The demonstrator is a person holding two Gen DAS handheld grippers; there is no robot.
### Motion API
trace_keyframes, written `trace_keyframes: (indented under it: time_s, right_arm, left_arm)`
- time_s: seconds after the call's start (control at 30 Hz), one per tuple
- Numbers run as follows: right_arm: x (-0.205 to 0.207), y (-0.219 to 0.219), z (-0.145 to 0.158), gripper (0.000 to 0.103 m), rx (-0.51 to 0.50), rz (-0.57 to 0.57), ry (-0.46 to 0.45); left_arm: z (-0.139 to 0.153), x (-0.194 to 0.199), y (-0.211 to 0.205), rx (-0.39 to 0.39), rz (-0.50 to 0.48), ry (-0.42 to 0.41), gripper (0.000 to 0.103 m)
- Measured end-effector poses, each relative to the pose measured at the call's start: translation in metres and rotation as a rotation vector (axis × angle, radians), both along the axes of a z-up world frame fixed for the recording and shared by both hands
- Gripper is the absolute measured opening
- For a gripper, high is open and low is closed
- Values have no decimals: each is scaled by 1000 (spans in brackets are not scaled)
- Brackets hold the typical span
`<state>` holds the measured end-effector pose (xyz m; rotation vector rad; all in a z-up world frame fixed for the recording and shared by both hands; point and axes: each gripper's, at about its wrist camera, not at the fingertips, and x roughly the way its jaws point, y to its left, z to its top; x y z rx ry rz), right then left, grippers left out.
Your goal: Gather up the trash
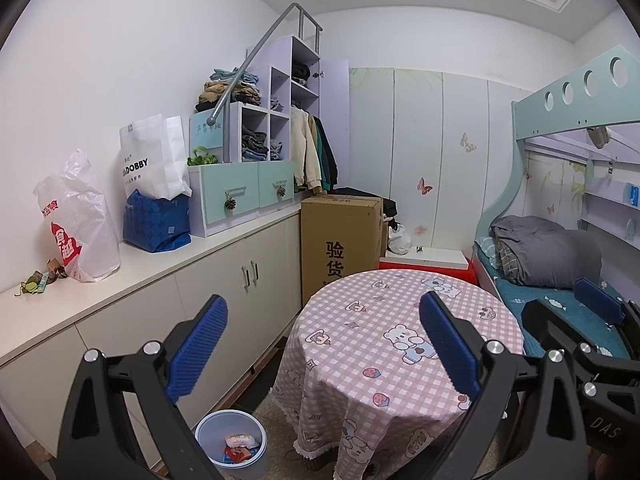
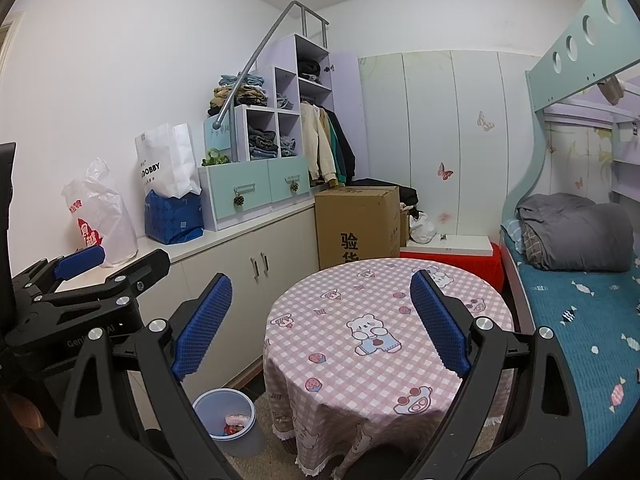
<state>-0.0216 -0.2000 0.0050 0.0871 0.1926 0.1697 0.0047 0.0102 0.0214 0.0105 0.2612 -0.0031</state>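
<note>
Both grippers, left (image 1: 322, 344) and right (image 2: 320, 322), hang with fingers spread wide and empty above the round table (image 1: 400, 320), whose top is bare. A narrow floor gap separates table from cabinet. There the bin (image 1: 231, 446) holds wrappers (image 1: 240, 446); more scraps (image 1: 38, 280) lie on the worktop (image 1: 160, 256).

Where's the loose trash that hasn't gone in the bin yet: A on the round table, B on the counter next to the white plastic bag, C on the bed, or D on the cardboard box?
B: crumpled wrappers lie on the counter beside the bag.
</note>
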Motion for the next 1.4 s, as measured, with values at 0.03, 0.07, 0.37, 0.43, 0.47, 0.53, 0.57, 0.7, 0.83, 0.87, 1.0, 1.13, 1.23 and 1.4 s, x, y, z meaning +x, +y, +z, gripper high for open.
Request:
trace_keyframes:
  time_s: [0.03, 0.07, 0.37, 0.43, 0.47, 0.53, 0.57, 0.7, 0.83, 0.87, 1.0, 1.13, 1.23, 1.4]
  right_arm:
    - [0, 0, 0, 89, 0, 0, 2]
    - [1, -1, -2, 89, -1, 2, 3]
    - [1, -1, -3, 90, -1, 3, 5]
    - [1, -1, -3, 90, -2, 4, 6]
    - [0, -1, -6, 90, -2, 4, 6]
    - [-1, -1, -9, 90, -2, 4, 8]
    - [-1, 0, -8, 90, -1, 4, 8]
    - [-1, 0, -8, 90, -1, 4, 9]
    - [-2, 1, -11, 90, -1, 3, 11]
    - [-1, 1, -10, 90, -2, 3, 10]
    - [-1, 0, -10, 90, -1, 2, 10]
    - [-1, 0, -10, 91, -2, 3, 12]
    - [0, 0, -9, 91, -2, 3, 11]
    - [0, 0, -9, 91, -1, 3, 12]
  left_arm:
    - [0, 0, 0, 1, -1, 1, 95]
    - [-1, 0, 0, 2, -2, 3, 95]
    - [-2, 1, 0, 5, -1, 6, 95]
    - [-1, 1, 0, 5, -1, 6, 95]
    - [-1, 1, 0, 6, -1, 6, 95]
    - [-2, 1, -1, 6, 0, 7, 95]
    - [-2, 1, -1, 7, -1, 8, 95]
    - [-3, 1, -1, 7, -2, 9, 95]
    - [-4, 2, 0, 8, -4, 10, 95]
    - [-4, 2, 0, 8, -4, 10, 95]
    - [-4, 2, -1, 8, -4, 10, 95]
    - [-4, 2, -1, 8, -4, 10, 95]
    - [-4, 2, -1, 10, -3, 10, 95]
    - [-4, 2, -1, 9, -3, 11, 95]
